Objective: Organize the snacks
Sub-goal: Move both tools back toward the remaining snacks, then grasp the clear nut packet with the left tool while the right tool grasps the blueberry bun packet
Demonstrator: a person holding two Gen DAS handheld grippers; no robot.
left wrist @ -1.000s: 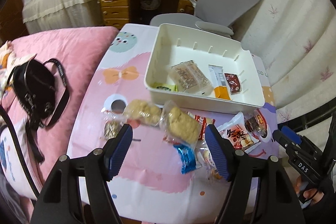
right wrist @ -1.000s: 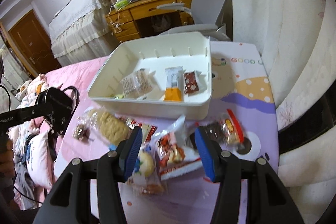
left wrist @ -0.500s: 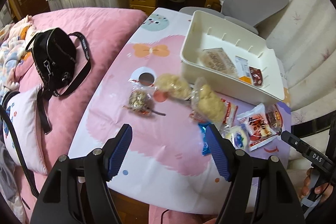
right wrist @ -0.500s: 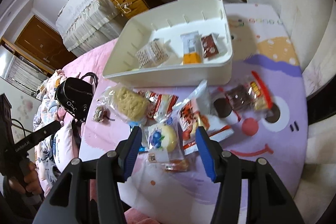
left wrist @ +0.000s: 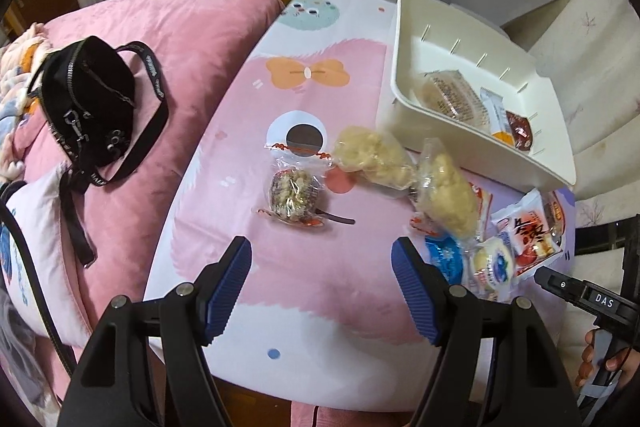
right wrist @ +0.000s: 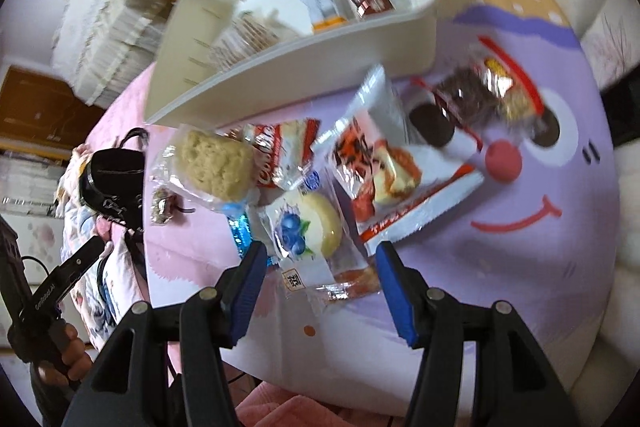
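The blueberry bun (right wrist: 306, 227) lies between the right tongs' (right wrist: 320, 277) spread, just-widening jaws, pads not pressing it. The white bin (right wrist: 304, 67) sits beyond. The left tongs (left wrist: 322, 283) hang spread over bare tablecloth (left wrist: 320, 307), nut cluster (left wrist: 294, 193) ahead.

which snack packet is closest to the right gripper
The blueberry cake packet: its clear wrapper lies just ahead of the open right gripper, reaching between the fingertips. The red-and-white packet and the rice cake lie farther off.
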